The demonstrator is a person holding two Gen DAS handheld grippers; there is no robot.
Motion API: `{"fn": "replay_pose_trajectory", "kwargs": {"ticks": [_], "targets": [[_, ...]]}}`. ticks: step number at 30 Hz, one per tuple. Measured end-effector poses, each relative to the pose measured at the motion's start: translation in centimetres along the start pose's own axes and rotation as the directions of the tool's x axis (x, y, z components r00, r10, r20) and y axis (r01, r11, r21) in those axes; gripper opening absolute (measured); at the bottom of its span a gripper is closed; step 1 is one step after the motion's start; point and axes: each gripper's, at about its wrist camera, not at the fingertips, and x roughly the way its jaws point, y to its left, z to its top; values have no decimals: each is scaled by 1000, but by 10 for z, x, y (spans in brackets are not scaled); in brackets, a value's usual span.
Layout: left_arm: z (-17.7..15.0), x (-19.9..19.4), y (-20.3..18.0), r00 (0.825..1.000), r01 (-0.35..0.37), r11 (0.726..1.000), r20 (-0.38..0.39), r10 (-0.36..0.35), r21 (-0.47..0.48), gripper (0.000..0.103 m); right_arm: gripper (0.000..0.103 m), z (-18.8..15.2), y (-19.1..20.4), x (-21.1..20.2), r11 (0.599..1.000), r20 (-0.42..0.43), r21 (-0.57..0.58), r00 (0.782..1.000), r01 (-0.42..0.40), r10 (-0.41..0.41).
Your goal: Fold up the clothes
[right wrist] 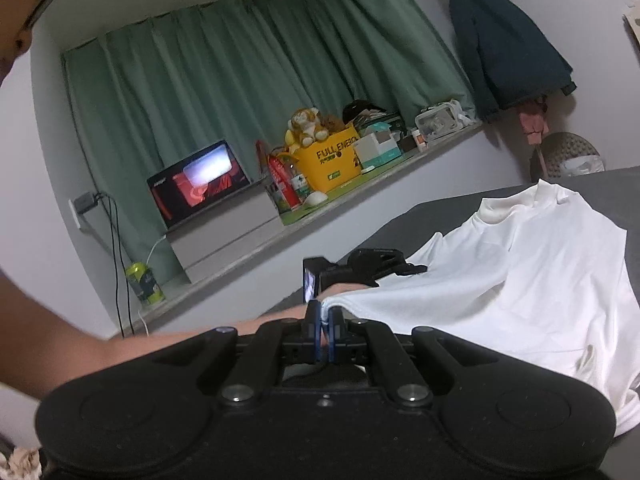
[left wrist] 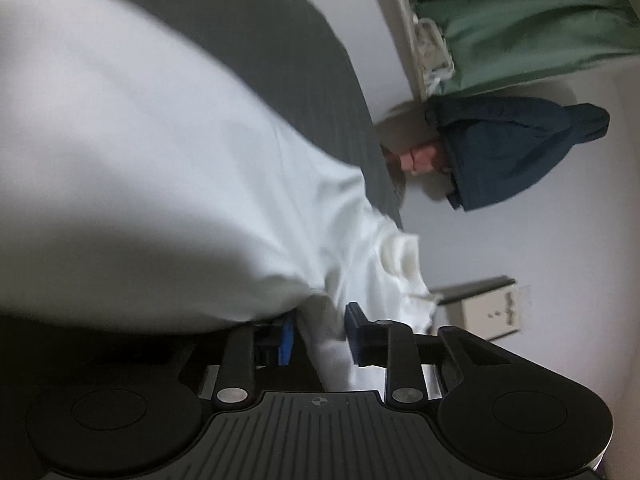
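Garment: a white top (right wrist: 520, 280) with a raised ribbed collar lies spread on a dark grey surface (right wrist: 440, 208), collar toward the far edge, hem nearest the right wrist camera; in the left wrist view the same white cloth (left wrist: 160, 160) fills most of the frame, lifted and blurred, with the collar (left wrist: 400, 256) visible. Right hand-held gripper (right wrist: 325, 320): blue pads pressed nearly together, pinching a corner of the top's edge, which is drawn up into a point. Left hand-held gripper (left wrist: 320, 332): blue fingers (left wrist: 356, 332) stand apart, with a fold of the white cloth running between them; whether they clamp it cannot be told. In the right wrist view the left hand-held gripper (right wrist: 380, 264) sits at the top's far edge, held by a bare forearm (right wrist: 160, 344). Beyond the surface, a ledge (right wrist: 280, 240) below green curtains (right wrist: 240, 80) carries an open laptop (right wrist: 200, 184), a yellow box (right wrist: 332, 160) with a plush toy (right wrist: 306, 124) and assorted clutter. A dark jacket (right wrist: 500, 40) hangs on the grey wall.
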Motion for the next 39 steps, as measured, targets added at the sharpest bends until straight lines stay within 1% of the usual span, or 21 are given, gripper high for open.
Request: {"fn": "replay_pose_trajectory", "kwargs": {"ticks": [3, 5, 6, 8, 11, 13, 17, 18, 20, 22, 26, 28, 29, 30, 33, 34, 35, 36, 37, 38, 39], "targets": [[23, -4, -5, 998, -61, 991, 31, 57, 119, 9, 4, -3, 7, 5, 998, -54, -64, 999, 3, -7], [43, -9, -8, 995, -99, 973, 43, 92, 208, 5, 4, -6, 14, 10, 993, -99, -121, 995, 5, -17], [51, -12, -11, 993, -117, 959, 49, 108, 258, 4, 4, -8, 18, 15, 987, -132, -158, 991, 6, -28], [65, -13, -23, 988, -156, 915, 68, 140, 371, 4, 4, -16, 29, 29, 971, -212, -240, 976, -2, -50], [81, -16, -42, 978, -210, 834, 114, 176, 510, 4, 4, -31, 50, 58, 927, -329, -371, 942, -59, -72], [85, -21, -46, 973, -232, 799, 132, 191, 555, 4, 4, -43, 65, 79, 882, -395, -455, 915, -120, -79], [93, -24, -50, 958, -285, 716, 156, 243, 638, 4, 4, -77, 88, 117, 747, -497, -620, 857, -241, -135], [94, -24, -50, 953, -297, 693, 159, 257, 657, 4, 4, -87, 91, 126, 724, -523, -637, 838, -266, -153], [95, -23, -49, 949, -307, 668, 161, 273, 678, 4, 4, -102, 90, 137, 713, -554, -640, 815, -286, -170], [97, -25, -47, 948, -308, 664, 162, 273, 682, 4, 4, -108, 88, 145, 734, -573, -618, 800, -282, -176], [97, -28, -46, 948, -308, 662, 162, 274, 683, 5, 4, -115, 80, 154, 788, -582, -566, 794, -240, -176], [94, -31, -45, 947, -307, 653, 156, 280, 693, 6, 5, -114, 77, 155, 807, -573, -550, 801, -218, -175], [92, -33, -44, 947, -306, 647, 153, 283, 699, 11, 7, -113, 77, 156, 815, -567, -542, 805, -206, -174], [91, -36, -43, 947, -303, 644, 148, 284, 702, 11, 8, -113, 77, 155, 819, -563, -540, 808, -196, -177], [88, -47, -41, 952, -286, 658, 130, 276, 697, 14, 18, -113, 79, 151, 823, -551, -542, 811, -167, -198], [87, -53, -39, 953, -284, 666, 124, 277, 690, 23, 24, -113, 79, 149, 825, -547, -543, 812, -157, -205], [86, -60, -37, 952, -284, 674, 118, 282, 681, 35, 25, -113, 80, 148, 826, -543, -544, 813, -148, -212], [85, -67, -34, 950, -290, 681, 116, 290, 672, 42, 25, -113, 81, 146, 827, -539, -544, 814, -138, -219], [82, -75, -31, 949, -295, 687, 118, 293, 664, 56, 25, -113, 81, 145, 828, -535, -545, 814, -128, -226], [80, -84, -29, 949, -297, 693, 121, 292, 657, 65, 25, -114, 82, 144, 830, -531, -546, 815, -119, -233], [77, -92, -27, 949, -299, 699, 123, 291, 650, 67, 26, -113, 83, 143, 833, -530, -543, 812, -106, -243]]}}
